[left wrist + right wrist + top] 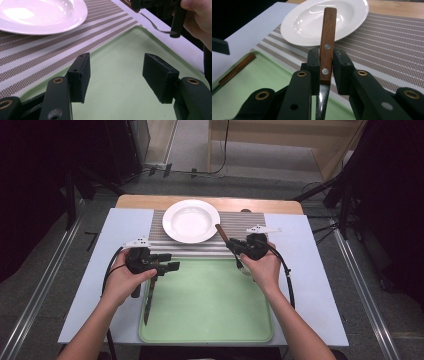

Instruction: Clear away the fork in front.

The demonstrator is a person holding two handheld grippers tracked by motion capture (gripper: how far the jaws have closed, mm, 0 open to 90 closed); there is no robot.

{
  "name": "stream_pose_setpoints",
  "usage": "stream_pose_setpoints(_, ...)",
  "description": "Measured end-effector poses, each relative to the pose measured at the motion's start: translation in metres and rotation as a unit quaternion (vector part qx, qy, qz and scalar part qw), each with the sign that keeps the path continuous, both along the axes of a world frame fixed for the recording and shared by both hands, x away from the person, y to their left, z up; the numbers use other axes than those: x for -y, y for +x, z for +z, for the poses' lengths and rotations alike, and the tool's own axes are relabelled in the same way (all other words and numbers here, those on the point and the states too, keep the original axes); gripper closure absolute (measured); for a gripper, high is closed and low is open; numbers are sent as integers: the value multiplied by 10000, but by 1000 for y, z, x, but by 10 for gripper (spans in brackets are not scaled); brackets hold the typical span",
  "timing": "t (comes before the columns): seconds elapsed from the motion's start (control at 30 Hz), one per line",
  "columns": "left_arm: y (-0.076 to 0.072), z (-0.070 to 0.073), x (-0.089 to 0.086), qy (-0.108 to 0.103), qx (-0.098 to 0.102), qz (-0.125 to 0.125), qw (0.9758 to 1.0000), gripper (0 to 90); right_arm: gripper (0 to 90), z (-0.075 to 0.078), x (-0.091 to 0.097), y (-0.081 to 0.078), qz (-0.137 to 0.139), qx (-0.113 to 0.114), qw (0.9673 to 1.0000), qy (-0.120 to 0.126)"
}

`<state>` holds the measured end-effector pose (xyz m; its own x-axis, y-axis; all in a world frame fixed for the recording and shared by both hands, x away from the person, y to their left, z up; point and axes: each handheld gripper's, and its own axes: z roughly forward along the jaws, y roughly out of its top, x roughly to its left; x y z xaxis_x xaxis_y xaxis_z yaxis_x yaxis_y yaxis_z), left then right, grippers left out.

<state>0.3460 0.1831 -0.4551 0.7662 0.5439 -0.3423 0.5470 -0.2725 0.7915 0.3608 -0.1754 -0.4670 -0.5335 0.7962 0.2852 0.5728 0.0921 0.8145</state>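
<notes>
My right gripper [234, 245] is shut on a wooden-handled piece of cutlery [328, 32], held just past the green tray's [210, 305] far right corner. The handle [220, 232] slants up toward the white plate [190, 220]; its metal end [152, 23] hangs below the jaws. My left gripper [169, 261] stands open over the tray's far left corner, with nothing between its pads [81, 72]. Under it a wooden-handled knife [150, 295] lies along the tray's left rim, blade toward me.
The plate sits on a striped placemat [240, 222] behind the tray, both on a white board [125, 225] over a wooden table [260, 204]. Beyond the table's far edge there are cables and dark stands on the floor.
</notes>
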Motion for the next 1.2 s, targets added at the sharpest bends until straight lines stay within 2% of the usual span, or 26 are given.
stream_pose_setpoints(0.23,3,6,7,-84,40,-32,10000,393,755,-1,-7,-17,123,77,9998,156)
stream_pose_setpoints(0.33,5,7,9,-133,37,-20,9999,393,754,-1,-12,-22,143,163,9997,134)
stream_pose_setpoints(0.47,7,7,11,-178,-26,-12,9998,394,754,-1,-18,-31,174,252,9994,162)
stream_pose_setpoints(0.5,8,8,12,-197,-52,-10,9998,394,755,-2,-21,-35,186,272,9992,234)
stream_pose_setpoints(0.6,9,9,12,-240,-67,-7,9997,394,755,-2,-27,-37,229,326,9991,109)
stream_pose_setpoints(0.63,10,10,13,-290,-83,1,9995,394,754,-3,-32,-40,247,370,9988,201)
stream_pose_setpoints(0.77,12,10,13,-316,-104,31,9994,394,754,-8,-41,-43,273,439,9985,173)
stream_pose_setpoints(0.93,13,12,16,-345,-126,19,9993,394,754,-13,-54,-50,330,578,9974,288)
stream_pose_setpoints(1.07,16,15,20,-396,-153,29,9991,393,754,-14,-59,-54,348,684,9965,332)
stream_pose_setpoints(1.2,18,17,24,-357,-172,62,9992,393,754,-13,-61,-56,356,763,9957,377)
